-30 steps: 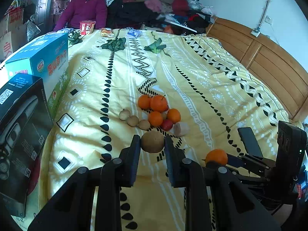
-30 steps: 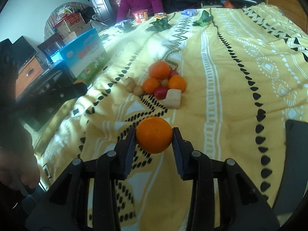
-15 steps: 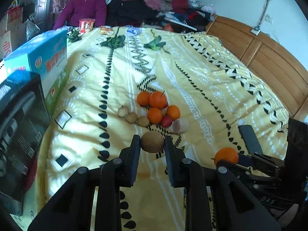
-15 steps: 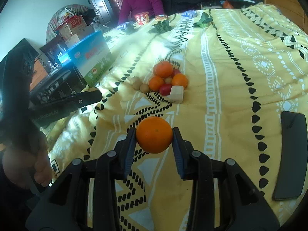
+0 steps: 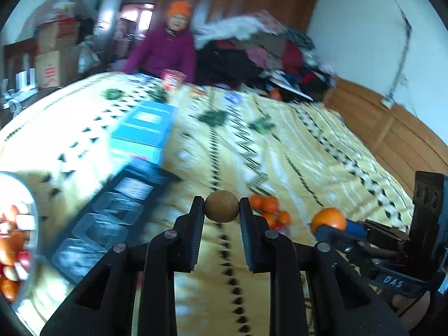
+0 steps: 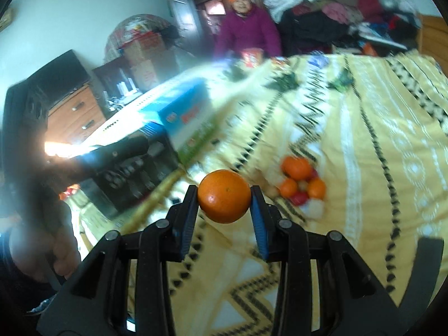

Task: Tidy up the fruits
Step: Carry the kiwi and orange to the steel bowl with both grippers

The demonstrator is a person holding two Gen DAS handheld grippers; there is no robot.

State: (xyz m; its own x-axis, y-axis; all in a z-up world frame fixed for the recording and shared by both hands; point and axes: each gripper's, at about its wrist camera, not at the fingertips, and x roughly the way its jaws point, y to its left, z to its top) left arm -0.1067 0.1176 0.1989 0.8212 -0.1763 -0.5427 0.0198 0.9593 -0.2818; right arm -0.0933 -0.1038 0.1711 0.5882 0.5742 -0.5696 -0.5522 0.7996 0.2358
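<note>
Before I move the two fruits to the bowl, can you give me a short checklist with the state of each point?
1. Left tool shut on the brown fruit: ok, held on both sides.
2. Right tool shut on the orange: ok, centred between the fingers.
3. Bowl in sight: ok, at the left edge of the left view, already holding fruit.
4. Free room in the bowl: cannot tell, mostly cut off and blurred.
5. Boxes between the left tool and the bowl: not ok, pass above them.
6. Fruit pile on the bed: ok, clear of both tools.
</note>
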